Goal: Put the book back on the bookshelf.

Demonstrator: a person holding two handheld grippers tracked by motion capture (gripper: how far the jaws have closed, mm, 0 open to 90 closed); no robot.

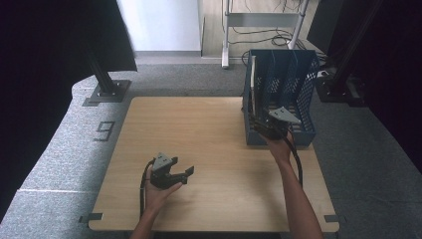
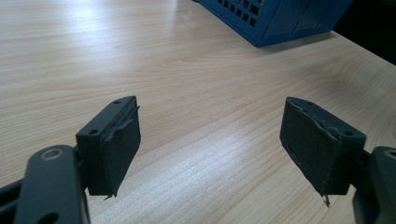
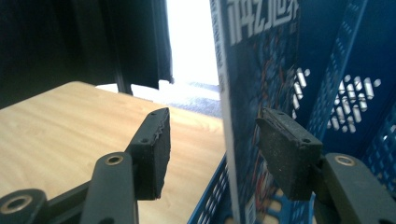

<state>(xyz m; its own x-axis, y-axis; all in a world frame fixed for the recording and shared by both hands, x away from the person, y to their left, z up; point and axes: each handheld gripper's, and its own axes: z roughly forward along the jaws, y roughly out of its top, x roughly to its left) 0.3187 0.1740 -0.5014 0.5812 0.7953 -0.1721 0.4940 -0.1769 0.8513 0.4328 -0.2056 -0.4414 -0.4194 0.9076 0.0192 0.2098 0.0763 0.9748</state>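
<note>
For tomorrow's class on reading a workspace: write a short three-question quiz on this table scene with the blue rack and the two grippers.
1. True or false: the left gripper holds the book.
2. Where does the book stand? A) flat on the table B) upright in the blue rack C) on the floor
3. What lies between the right gripper jaws?

Key: 1 false, it is open over bare wood. 2 B. 3 The book's edge, not yet pinched.

Left hand-held gripper (image 1: 185, 174): jaws wide apart — held low, level.
Right hand-held gripper (image 1: 257, 124): arm outstretched — jaws parted.
</note>
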